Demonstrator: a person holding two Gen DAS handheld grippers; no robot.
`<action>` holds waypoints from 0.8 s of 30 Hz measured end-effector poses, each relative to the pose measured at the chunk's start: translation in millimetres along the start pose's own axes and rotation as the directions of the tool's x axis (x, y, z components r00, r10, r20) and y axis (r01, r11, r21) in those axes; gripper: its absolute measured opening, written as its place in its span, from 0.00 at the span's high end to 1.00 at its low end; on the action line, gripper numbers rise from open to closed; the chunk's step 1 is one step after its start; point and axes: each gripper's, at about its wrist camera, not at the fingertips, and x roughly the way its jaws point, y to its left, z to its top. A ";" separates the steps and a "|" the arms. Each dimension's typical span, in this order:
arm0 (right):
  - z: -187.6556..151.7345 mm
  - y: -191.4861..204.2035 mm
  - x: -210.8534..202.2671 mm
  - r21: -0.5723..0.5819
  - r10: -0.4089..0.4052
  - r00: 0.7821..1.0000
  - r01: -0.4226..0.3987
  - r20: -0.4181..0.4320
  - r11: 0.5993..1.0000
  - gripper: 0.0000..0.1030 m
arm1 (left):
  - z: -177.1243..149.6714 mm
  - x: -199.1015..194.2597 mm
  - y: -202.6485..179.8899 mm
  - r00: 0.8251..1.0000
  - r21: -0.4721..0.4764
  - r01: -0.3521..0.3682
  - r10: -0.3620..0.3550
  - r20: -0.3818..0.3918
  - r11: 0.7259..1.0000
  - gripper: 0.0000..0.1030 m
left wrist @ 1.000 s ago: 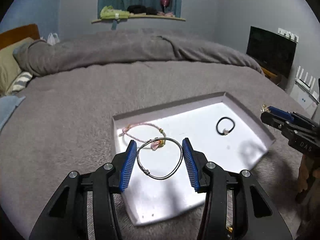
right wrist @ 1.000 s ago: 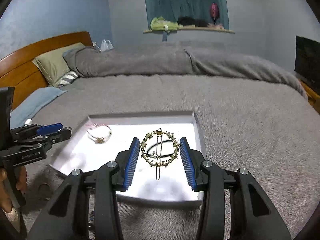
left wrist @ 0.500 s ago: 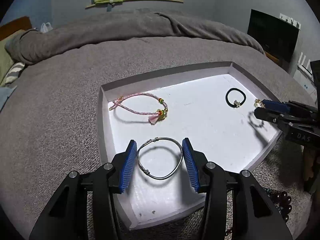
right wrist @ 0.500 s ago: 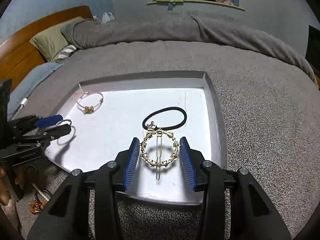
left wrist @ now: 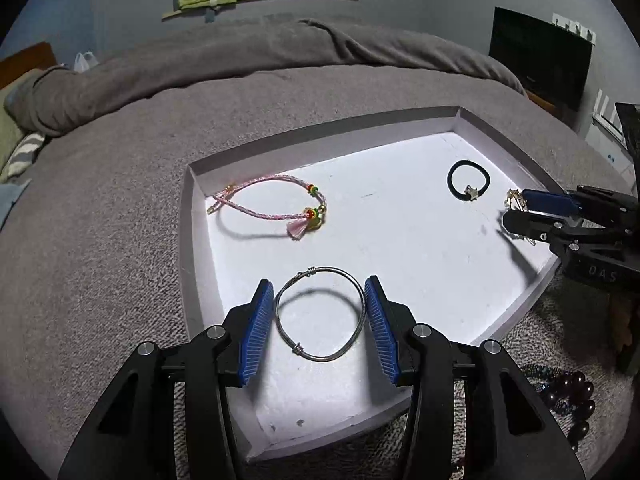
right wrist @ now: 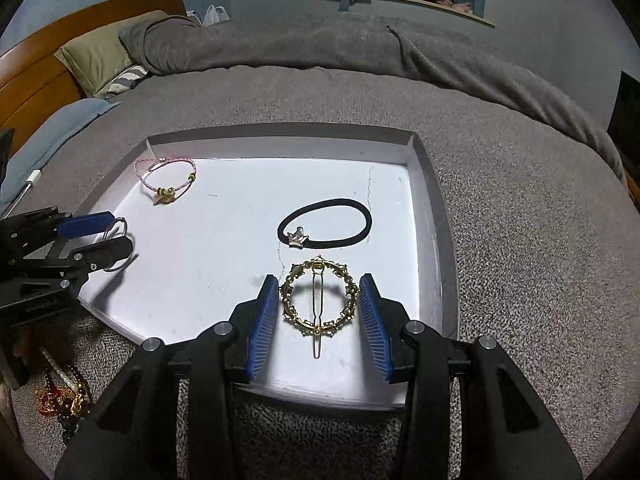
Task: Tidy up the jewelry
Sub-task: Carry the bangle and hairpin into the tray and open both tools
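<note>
A: Left gripper [left wrist: 319, 316] — jaws pinching a silver wire bangle [left wrist: 319, 314] just above the white tray [left wrist: 192, 240] on the bed [left wrist: 100, 200].

B: Right gripper [right wrist: 319, 310] — jaws clamping a gold ring hair clip [right wrist: 319, 300] over same tray, nr black hair tie [right wrist: 325, 229]; pink bracelet [right wrist: 166, 182] at far-left corner.

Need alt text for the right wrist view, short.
The right gripper holds a round gold hair clip between its blue jaws, over a white tray on a grey bed. A black hair tie and pink bracelet lie in the tray; the left gripper holds a silver bangle.
</note>
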 end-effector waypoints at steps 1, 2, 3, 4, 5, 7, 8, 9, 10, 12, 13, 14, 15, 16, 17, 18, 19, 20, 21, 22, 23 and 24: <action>0.0 0.2 0.2 0.000 0.000 1.000 0.000 0.001 1.000 0.59 | -0.1 -0.1 -0.1 1.000 0.000 0.000 0.000 0.000 1.000 0.52; 0.1 -0.1 0.0 0.000 0.000 1.000 0.000 0.001 1.000 0.59 | -0.1 0.3 -0.2 1.000 0.000 0.000 0.000 0.000 1.000 0.52; 0.0 -0.1 0.0 0.000 0.000 1.000 0.000 0.001 1.000 0.59 | -0.2 0.2 -0.2 1.000 -0.001 0.000 0.000 0.001 1.000 0.52; 0.1 -0.2 0.0 0.000 -0.001 1.000 0.001 0.002 1.000 0.59 | -0.2 -0.1 -0.4 1.000 0.000 0.000 0.000 0.000 1.000 0.52; 0.7 0.0 -0.1 0.001 -0.002 1.000 0.002 0.003 1.000 0.59 | -0.2 0.3 -0.6 1.000 -0.001 0.001 -0.001 0.001 1.000 0.52; 0.1 -1.3 -2.2 0.000 0.001 1.000 -0.001 0.008 1.000 0.56 | -0.1 -0.3 -0.8 1.000 -0.001 0.001 -0.001 0.002 1.000 0.52; 0.3 -1.1 -3.5 -0.001 0.006 1.000 -0.006 0.016 1.000 0.51 | 0.0 -0.8 -0.8 1.000 -0.002 0.000 0.000 0.005 1.000 0.52; 0.0 -1.4 -4.9 -0.001 0.006 1.000 -0.006 0.022 1.000 0.45 | 0.0 -1.9 -0.6 1.000 -0.003 0.001 -0.001 0.008 1.000 0.52; -0.4 -2.0 -6.3 -0.001 0.006 1.000 -0.006 0.025 1.000 0.44 | 0.1 -2.4 -0.5 1.000 -0.005 0.001 -0.001 0.010 1.000 0.52; -0.3 -2.9 -7.8 0.002 0.013 0.999 -0.013 0.032 1.000 0.43 | 0.4 -2.5 -0.5 1.000 -0.007 0.003 -0.003 0.013 1.000 0.52; -0.1 -3.6 -8.8 0.004 0.017 0.999 -0.017 0.037 1.000 0.43 | 0.4 -3.1 -0.6 1.000 -0.007 0.003 -0.003 0.015 1.000 0.52; 0.0 -4.3 -10.6 0.006 0.020 0.999 -0.021 0.046 1.000 0.42 | 0.7 -3.7 -0.9 1.000 -0.007 0.005 -0.004 0.021 1.000 0.52; -0.3 -4.5 -12.8 0.008 0.022 0.998 -0.023 0.057 1.000 0.38 | 0.1 -4.3 -0.6 1.000 -0.008 0.005 -0.005 0.023 1.000 0.52; -0.5 -5.1 -16.5 0.011 0.023 0.997 -0.024 0.077 1.000 0.35 | 0.1 -5.5 -0.3 1.000 -0.009 0.005 -0.005 0.029 1.000 0.50; -0.4 -5.5 -20.4 0.013 0.026 0.995 -0.027 0.096 1.000 0.30 | 0.6 -7.4 0.2 0.999 -0.013 0.002 -0.001 0.043 1.000 0.46; -0.5 -6.0 -23.8 0.015 0.028 0.994 -0.030 0.110 0.999 0.29 | 0.6 -9.7 0.6 0.999 -0.016 -0.003 0.003 0.053 1.000 0.41; -0.6 -6.4 -26.7 0.016 0.028 0.992 -0.030 0.123 0.999 0.29 | 1.0 -11.6 1.2 0.998 -0.020 -0.002 0.003 0.062 1.000 0.41; -0.8 -7.2 -30.8 0.019 0.025 0.989 -0.028 0.143 0.999 0.28 | 1.6 -13.1 2.2 0.998 -0.025 0.001 0.001 0.070 1.000 0.41; -1.1 -7.8 -33.5 0.021 0.025 0.988 -0.029 0.155 0.999 0.26 | 2.0 -14.5 2.5 0.997 -0.028 -0.001 0.003 0.077 1.000 0.41; -1.1 -8.5 -35.5 0.024 0.024 0.986 -0.029 0.165 0.999 0.24 | 2.5 -16.1 2.7 0.997 -0.030 -0.002 0.004 0.082 1.000 0.41; -1.5 -8.9 -37.4 0.028 0.023 0.985 -0.028 0.174 0.999 0.22 | 3.2 -18.2 2.7 0.996 -0.032 -0.004 0.006 0.090 0.999 0.41; -1.9 -10.5 -40.7 0.036 0.019 0.982 -0.026 0.186 0.999 0.20 | 3.4 -20.1 2.2 0.995 -0.032 -0.008 0.011 0.096 0.999 0.41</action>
